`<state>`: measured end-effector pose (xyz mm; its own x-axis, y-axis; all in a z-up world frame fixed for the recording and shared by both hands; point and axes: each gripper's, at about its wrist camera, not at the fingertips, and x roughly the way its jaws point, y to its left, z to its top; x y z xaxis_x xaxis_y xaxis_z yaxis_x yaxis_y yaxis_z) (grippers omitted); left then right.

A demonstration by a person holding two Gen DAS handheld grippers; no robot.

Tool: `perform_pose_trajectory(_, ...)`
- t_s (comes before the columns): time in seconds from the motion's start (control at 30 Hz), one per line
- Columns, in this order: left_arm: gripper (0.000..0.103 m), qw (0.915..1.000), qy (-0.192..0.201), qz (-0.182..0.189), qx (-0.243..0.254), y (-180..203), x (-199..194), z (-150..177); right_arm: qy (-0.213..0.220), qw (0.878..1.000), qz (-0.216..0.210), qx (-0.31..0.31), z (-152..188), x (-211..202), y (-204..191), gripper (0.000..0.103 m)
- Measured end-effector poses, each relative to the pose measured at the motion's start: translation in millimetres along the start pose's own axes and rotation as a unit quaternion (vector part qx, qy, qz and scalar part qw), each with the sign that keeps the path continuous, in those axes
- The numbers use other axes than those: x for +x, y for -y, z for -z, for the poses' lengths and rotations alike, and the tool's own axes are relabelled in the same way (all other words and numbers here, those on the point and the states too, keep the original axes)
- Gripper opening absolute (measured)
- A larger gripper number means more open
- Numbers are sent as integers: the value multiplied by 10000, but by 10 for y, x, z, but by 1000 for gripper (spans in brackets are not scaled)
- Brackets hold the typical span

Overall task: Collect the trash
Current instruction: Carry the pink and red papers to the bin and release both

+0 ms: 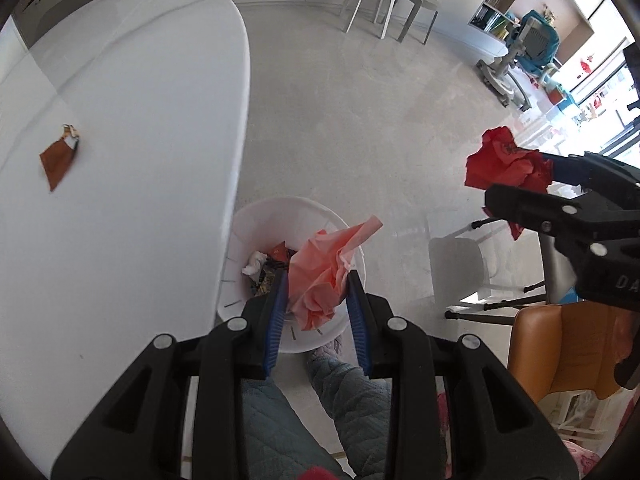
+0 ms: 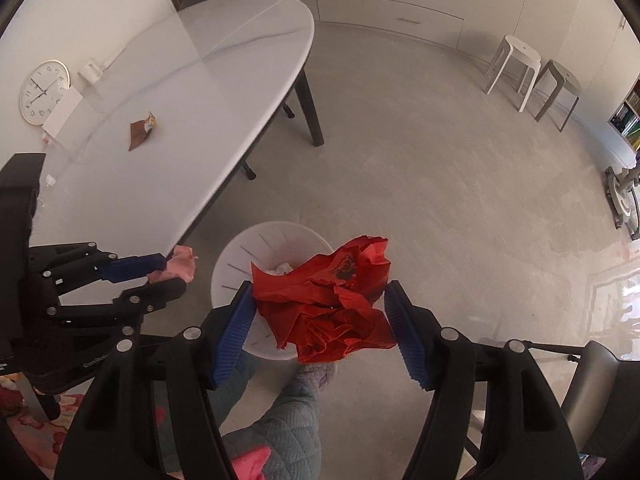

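My left gripper [image 1: 317,285] is shut on a crumpled pink paper [image 1: 324,272] and holds it above the white trash bin [image 1: 256,216] on the floor beside the table. The bin holds some scraps. My right gripper [image 2: 320,304] is shut on a crumpled red paper [image 2: 332,304], also above the bin [image 2: 244,252]. The red paper [image 1: 504,164] and right gripper [image 1: 532,188] show at the right of the left wrist view; the left gripper [image 2: 168,272] with pink paper [image 2: 182,266] shows at the left of the right wrist view. A brown wrapper [image 1: 60,156] lies on the table and also shows in the right wrist view [image 2: 140,132].
A white oval table [image 1: 120,120] stands left of the bin, also in the right wrist view [image 2: 200,92]. Two stools [image 2: 532,76] stand by the far cabinets. An orange chair [image 1: 560,344] and a white chair [image 1: 460,264] are at the right. A clock [image 2: 42,92] leans on the wall.
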<state>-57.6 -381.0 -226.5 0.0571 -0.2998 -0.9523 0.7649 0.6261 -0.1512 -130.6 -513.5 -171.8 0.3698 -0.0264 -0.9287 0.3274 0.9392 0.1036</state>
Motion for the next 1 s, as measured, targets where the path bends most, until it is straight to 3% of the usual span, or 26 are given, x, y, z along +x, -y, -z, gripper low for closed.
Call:
perform_pose_trajectory(0.13,31,9999,-141,-73,-54,140,164,22,-54,10000,-48,15,115,18,110,68)
perform_pose_trajectory(0.27,49,9997,-143,-89,-176,169,171,56,-82,9999,-134,-23,193,41,161,68)
perform_pose_trajectory(0.43,61,9997,10,-120,-204,139,50,93,-106,9996,-268,-69,222,88,172,68)
perform_pose_trajectory(0.6,64,9991,165,-226,-314,60,-119,109,-112,9990,-390,-196,167,143,105,68)
perform_pose_trajectory(0.7,72,9979,313,-334,-448,-41,-277,103,-141,9984,-484,-268,122,202,29,68)
perform_pose_trajectory(0.9,76,9924,570,-662,-869,-416,-654,191,-367,9955,-693,-531,74,479,-215,68)
perform_pose_trajectory(1.0,79,9884,686,-838,-1069,-584,-810,263,-595,9929,-762,-696,76,662,-381,79)
